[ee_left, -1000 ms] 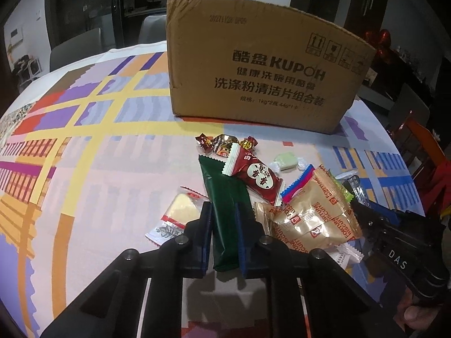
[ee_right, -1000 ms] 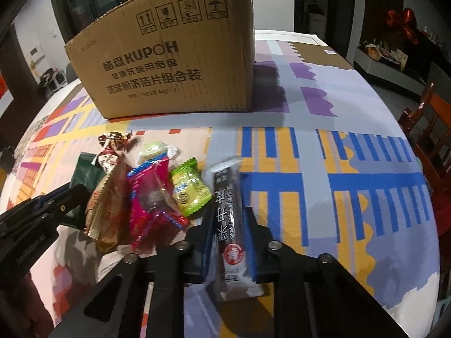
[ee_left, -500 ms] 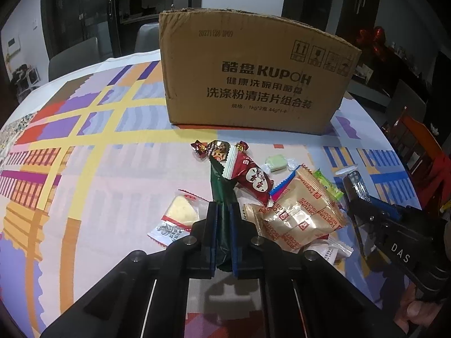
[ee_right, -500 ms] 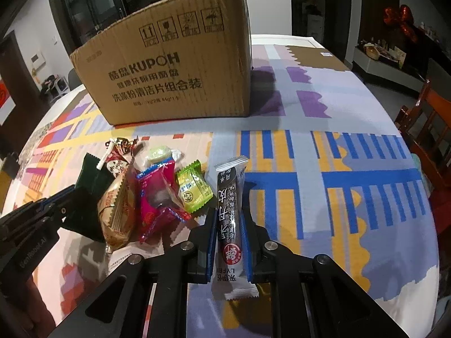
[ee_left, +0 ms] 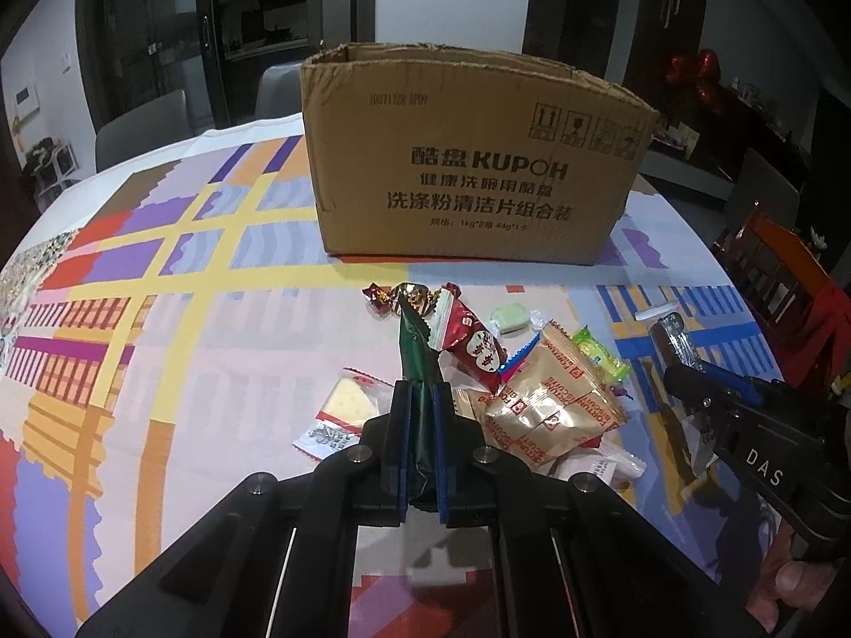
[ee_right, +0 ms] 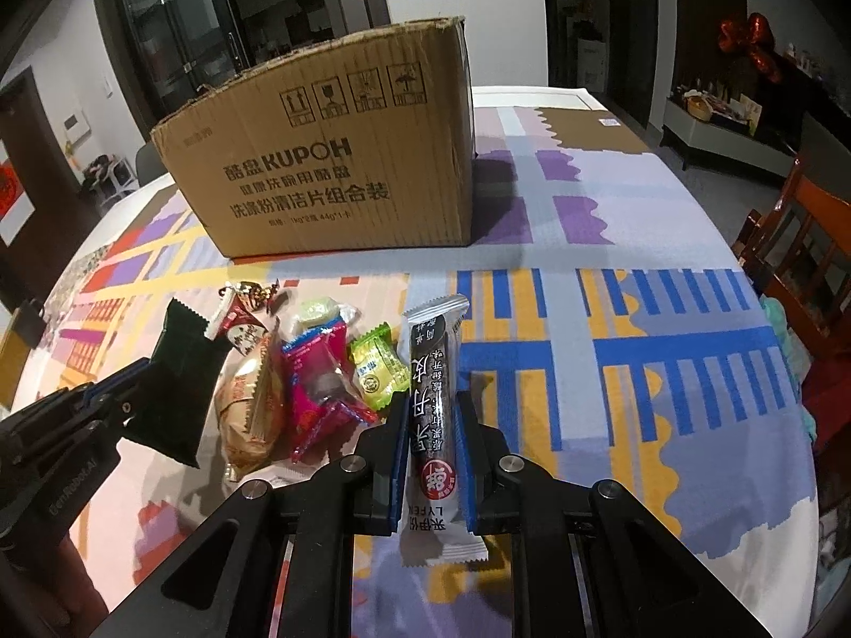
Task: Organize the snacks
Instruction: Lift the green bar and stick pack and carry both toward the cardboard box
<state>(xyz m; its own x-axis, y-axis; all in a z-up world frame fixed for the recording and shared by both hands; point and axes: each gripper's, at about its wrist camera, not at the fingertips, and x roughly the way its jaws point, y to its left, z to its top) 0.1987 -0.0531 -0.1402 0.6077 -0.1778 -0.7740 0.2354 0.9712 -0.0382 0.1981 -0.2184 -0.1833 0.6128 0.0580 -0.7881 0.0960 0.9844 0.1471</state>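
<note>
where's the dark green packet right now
The dark green packet is clamped in the left gripper, lifted at the left edge of the snack pile, beside the red packet and in front of the cardboard box.

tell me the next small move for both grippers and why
Probably carry both toward the open-topped brown cardboard box behind the pile. The left hand-held gripper is shut on the dark green foil packet and the right hand-held gripper on the long black snack bar, so both grasps look done.
</note>
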